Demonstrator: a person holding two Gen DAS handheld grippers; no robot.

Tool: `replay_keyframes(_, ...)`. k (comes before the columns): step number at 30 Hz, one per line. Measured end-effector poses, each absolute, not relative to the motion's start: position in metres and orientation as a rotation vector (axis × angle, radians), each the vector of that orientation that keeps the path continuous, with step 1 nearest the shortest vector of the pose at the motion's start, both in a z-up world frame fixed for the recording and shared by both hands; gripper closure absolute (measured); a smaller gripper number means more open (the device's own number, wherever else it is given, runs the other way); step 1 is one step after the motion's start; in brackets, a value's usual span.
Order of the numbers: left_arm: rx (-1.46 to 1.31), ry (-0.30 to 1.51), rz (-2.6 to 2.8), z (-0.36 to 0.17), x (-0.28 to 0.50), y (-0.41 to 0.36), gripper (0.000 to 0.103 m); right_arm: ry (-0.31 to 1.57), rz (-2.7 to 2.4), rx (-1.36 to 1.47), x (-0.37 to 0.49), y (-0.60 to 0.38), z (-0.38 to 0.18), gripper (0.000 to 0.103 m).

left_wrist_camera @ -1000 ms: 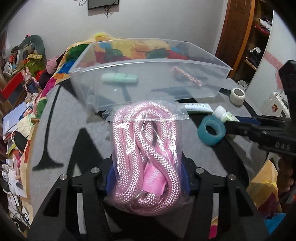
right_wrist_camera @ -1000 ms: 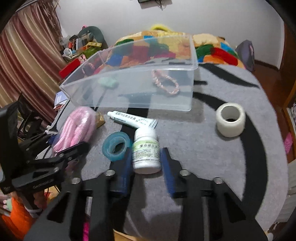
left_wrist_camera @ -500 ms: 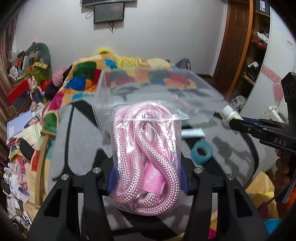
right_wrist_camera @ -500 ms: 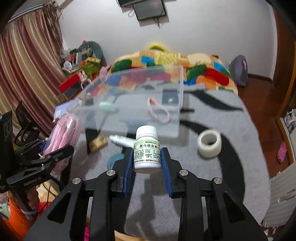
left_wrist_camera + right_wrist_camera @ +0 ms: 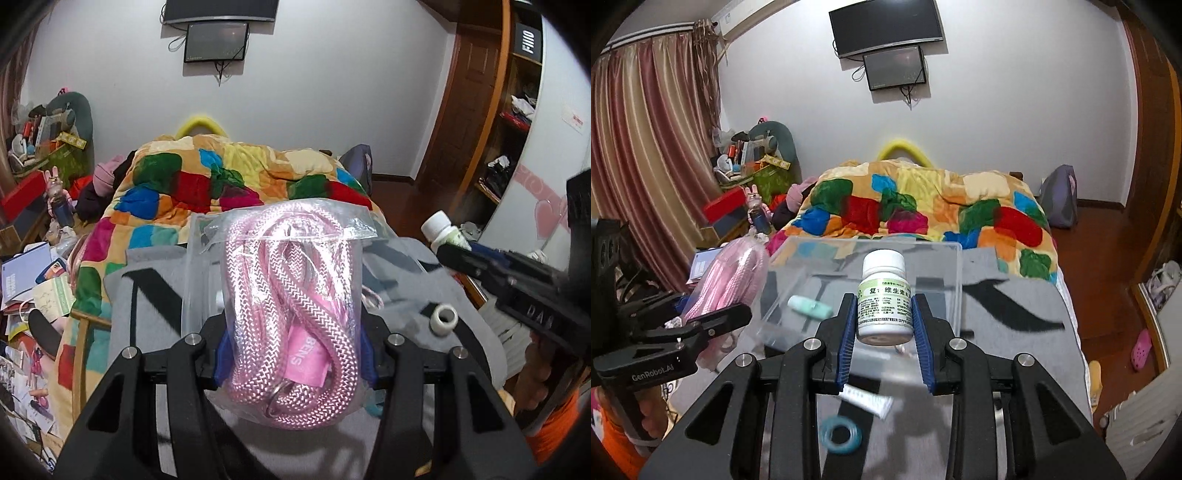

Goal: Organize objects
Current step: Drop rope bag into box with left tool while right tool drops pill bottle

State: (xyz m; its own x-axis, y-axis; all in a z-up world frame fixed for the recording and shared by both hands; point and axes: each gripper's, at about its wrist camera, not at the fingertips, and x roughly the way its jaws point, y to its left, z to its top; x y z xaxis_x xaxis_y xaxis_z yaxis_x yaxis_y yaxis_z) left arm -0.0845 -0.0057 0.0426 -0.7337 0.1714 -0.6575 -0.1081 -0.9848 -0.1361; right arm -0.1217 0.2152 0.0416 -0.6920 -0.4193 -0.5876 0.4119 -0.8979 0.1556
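My left gripper (image 5: 293, 343) is shut on a clear bag of coiled pink rope (image 5: 291, 314) and holds it up above the grey table (image 5: 147, 302). My right gripper (image 5: 885, 325) is shut on a white pill bottle (image 5: 884, 295) with a green label, held upright in the air in front of the clear plastic bin (image 5: 955, 280). The bin holds a mint-green tube (image 5: 809, 307). The bottle also shows at the right of the left wrist view (image 5: 443, 230). The rope bag shows at the left of the right wrist view (image 5: 733, 280).
On the table lie a white tape roll (image 5: 445, 319), a teal tape ring (image 5: 840, 434) and a white ointment tube (image 5: 866, 400). A bed with a patchwork quilt (image 5: 923, 206) stands behind the table. Clutter fills the floor at the left (image 5: 26, 280).
Both grippers have risen well above the table with their loads. The bottle and rope bag left the tabletop, and the views now tilt up toward the bed and wall.
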Motion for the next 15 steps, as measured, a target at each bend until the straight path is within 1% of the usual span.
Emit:
replay_keyframes(7, -1.142, -0.138, 2.804, 0.037, -0.126, -0.014, 0.050, 0.046, -2.532, 0.951, -0.155, 0.194, 0.025, 0.076)
replay_keyframes(15, -1.261, -0.086, 2.766, 0.010, -0.160, -0.005, 0.050, 0.079, -2.445, 1.122, -0.190, 0.174, -0.012, 0.076)
